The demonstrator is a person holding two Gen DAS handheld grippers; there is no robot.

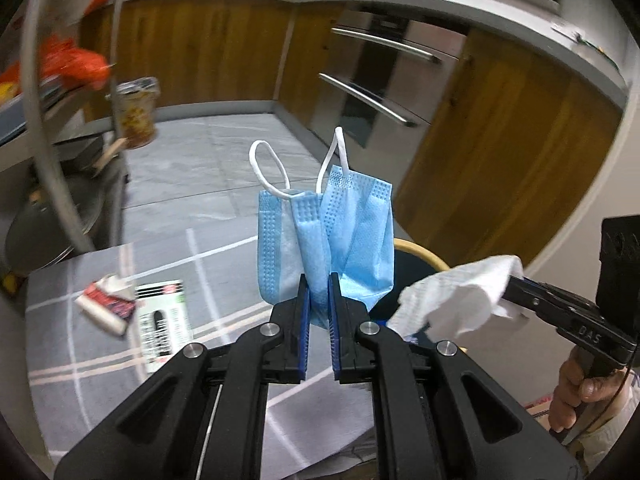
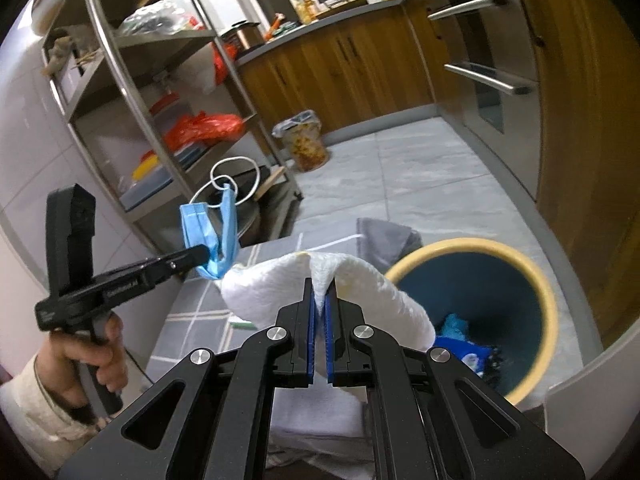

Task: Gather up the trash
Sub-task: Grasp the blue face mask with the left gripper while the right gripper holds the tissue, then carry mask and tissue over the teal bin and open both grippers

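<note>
Left gripper [image 1: 319, 280]: clamped on a blue face mask [image 1: 324, 236], held up above the table [image 1: 80, 368].
Right gripper [image 2: 321, 286]: pinching a white paper towel [image 2: 360, 292] beside the bin [image 2: 548, 304].
Bin: contents partly hidden by the towel; near rim cut off.
Table: two blurred packets [image 1: 132, 312].

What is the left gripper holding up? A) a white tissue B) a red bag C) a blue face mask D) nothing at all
C: the left gripper is pinched on a blue mask with white ear loops, while the tissue is in the right gripper.
</note>
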